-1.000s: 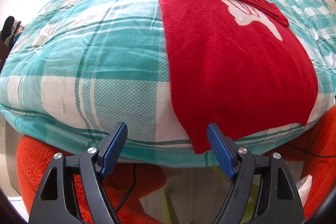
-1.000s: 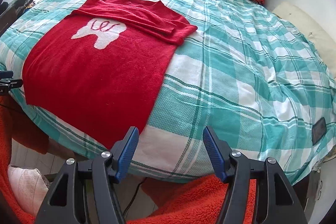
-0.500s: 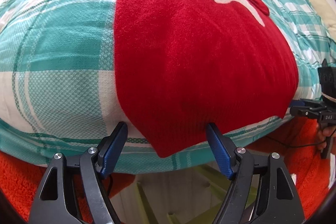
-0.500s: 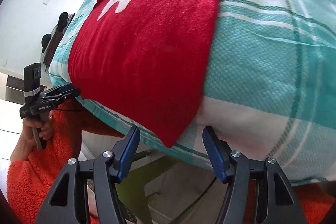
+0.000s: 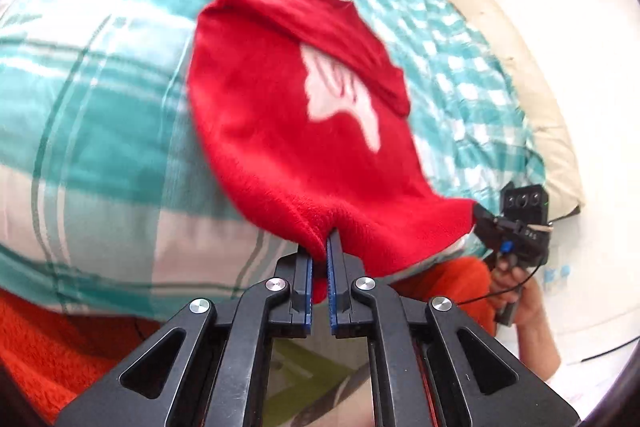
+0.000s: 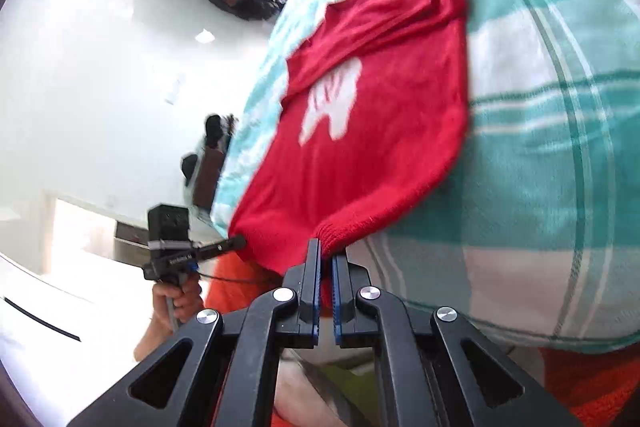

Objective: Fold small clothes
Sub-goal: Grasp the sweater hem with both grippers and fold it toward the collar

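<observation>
Both grippers, left [image 5: 319, 259] and right [image 6: 326, 259], clamped on red sweater [image 5: 288, 131] atop teal plaid duvet [image 5: 100, 115]

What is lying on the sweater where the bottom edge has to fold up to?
Nothing visible. Both the left gripper and right gripper are shut on the sweater hem, and only its own folded-in sleeves lie across the top.

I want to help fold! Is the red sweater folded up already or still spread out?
Mostly spread: the sweater has only its sleeves folded across the chest; its body lies open on the bed, hem pinched in both jaws.
</observation>
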